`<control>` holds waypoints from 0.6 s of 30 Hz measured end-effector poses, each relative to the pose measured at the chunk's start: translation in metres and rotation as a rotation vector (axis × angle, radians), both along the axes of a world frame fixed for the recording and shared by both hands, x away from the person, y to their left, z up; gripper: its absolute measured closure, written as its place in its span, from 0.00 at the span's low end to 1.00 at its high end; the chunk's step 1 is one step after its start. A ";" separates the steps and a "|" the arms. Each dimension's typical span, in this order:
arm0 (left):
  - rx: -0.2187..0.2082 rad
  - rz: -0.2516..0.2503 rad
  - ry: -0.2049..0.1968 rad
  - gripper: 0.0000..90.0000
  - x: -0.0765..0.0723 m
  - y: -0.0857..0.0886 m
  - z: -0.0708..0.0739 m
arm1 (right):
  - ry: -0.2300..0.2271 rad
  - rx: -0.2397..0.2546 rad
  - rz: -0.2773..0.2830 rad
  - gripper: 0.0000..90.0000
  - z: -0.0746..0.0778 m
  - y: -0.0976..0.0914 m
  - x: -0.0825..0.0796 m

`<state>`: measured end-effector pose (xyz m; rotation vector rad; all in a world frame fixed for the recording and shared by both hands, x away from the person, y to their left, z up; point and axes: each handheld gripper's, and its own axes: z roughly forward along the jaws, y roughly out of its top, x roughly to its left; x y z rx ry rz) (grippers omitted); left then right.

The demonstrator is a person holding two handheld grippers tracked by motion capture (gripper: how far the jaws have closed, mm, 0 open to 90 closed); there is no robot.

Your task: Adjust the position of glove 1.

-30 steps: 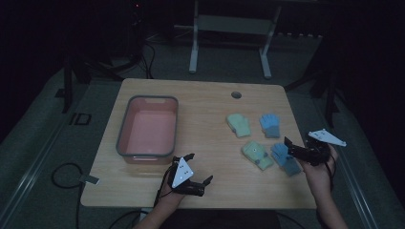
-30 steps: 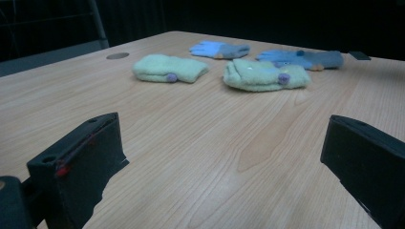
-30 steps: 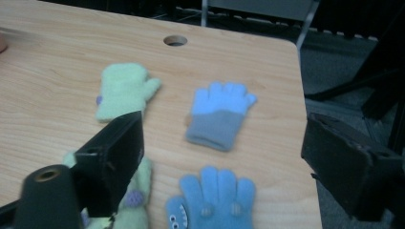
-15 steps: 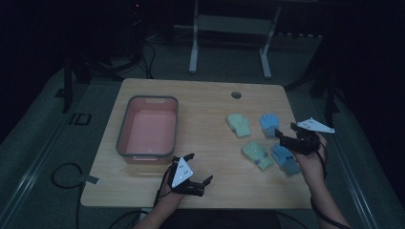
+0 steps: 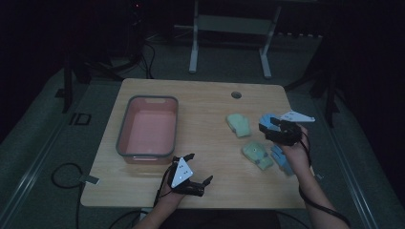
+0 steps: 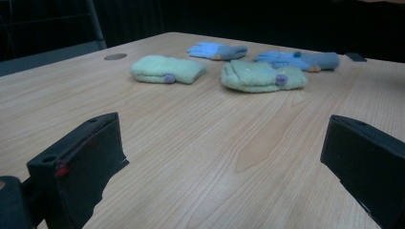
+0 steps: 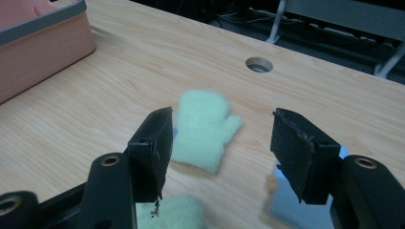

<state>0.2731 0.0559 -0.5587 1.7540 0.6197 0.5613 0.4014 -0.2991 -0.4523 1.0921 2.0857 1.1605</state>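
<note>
Here, the right gripper [image 5: 267, 125] hovers above a blue mitten [image 5: 269, 117], jaws half-open, just closing, gripping nothing; the left gripper [image 5: 199, 168] rests wide open and empty on the desk [image 5: 205, 102].

No words, labels or brand marks are legible anywhere. Nothing on the table carries readable numbers or signs.

1. The table [image 5: 205, 102] lies bare through its middle, between the pink bin [image 5: 148, 129] and the mittens, a wide lane from near edge to far edge.
2. The bin blocks the left side.
3. Toward the right edge, two green mittens [image 5: 239, 125] [image 5: 258, 155] and two blue ones [image 5: 282, 160] crowd together.
4. A round hole [image 5: 236, 95] sits near the far edge.
</note>
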 end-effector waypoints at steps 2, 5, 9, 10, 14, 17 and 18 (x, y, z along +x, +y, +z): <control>0.001 -0.001 -0.002 0.01 0.000 0.000 0.000 | 0.008 -0.004 0.011 0.45 -0.001 0.005 0.005; 0.005 -0.003 -0.007 0.01 -0.001 -0.001 0.000 | 0.019 -0.013 0.019 0.46 -0.004 0.012 0.013; 0.005 -0.006 -0.008 0.01 -0.001 -0.001 0.000 | 0.043 -0.033 0.031 0.47 -0.007 0.022 0.024; 0.005 -0.006 -0.008 0.01 -0.001 -0.001 0.000 | 0.051 -0.035 0.032 0.47 -0.008 0.024 0.026; 0.002 -0.006 -0.008 0.01 -0.001 0.000 0.000 | 0.078 -0.051 0.040 0.50 -0.013 0.033 0.036; -0.007 -0.006 0.000 0.01 0.000 0.001 0.000 | 0.095 -0.052 0.043 0.52 -0.018 0.038 0.043; -0.010 -0.006 0.001 0.01 0.000 0.001 0.000 | 0.103 -0.049 0.043 0.53 -0.020 0.039 0.045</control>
